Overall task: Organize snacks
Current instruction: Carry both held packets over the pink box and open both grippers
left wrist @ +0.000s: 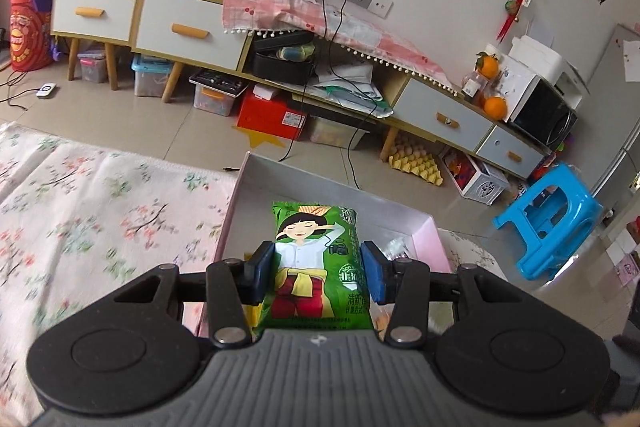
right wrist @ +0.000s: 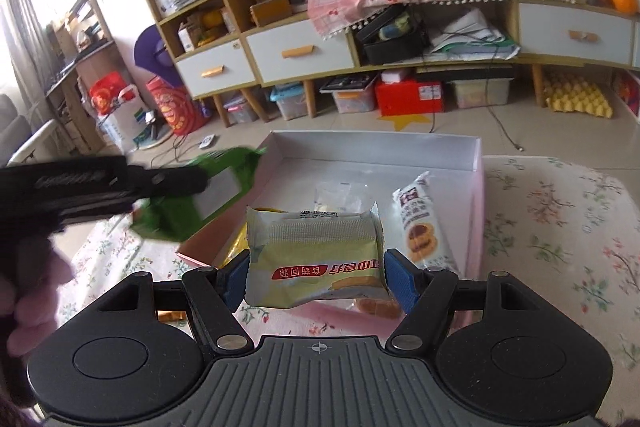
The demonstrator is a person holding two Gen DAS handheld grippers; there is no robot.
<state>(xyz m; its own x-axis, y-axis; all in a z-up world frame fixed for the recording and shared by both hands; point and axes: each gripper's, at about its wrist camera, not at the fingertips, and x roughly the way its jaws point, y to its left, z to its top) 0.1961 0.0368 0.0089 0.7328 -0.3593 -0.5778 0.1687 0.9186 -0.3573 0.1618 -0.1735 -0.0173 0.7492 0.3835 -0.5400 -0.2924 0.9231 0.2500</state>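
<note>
1. The pink box, open-topped with a pale inner wall, sits on a table covered in a floral cloth. It is the likely target for the snacks. It lies near the table's far edge in the right wrist view, so a nudge from either tool could shift it toward that edge.

2. The left hand-held gripper is clamped on a green snack packet printed with a cartoon figure, held over the box's near left corner. In the right wrist view this packet is blurred and reaches over the box's left wall. If let go too early, it may catch on the wall and fall outside onto the cloth.

3. The right hand-held gripper holds a pale yellow cake packet by its sides, above the near edge of the box. The soft, puffy wrapper looks slippery and could slide out or crush.

4. Both tools are close together over one box, so they could bump and knock a packet loose.

5. A tall white biscuit packet already leans inside the box on the right, with a small clear wrapper behind. A new packet dropped on them might tip the leaning one over.
</note>
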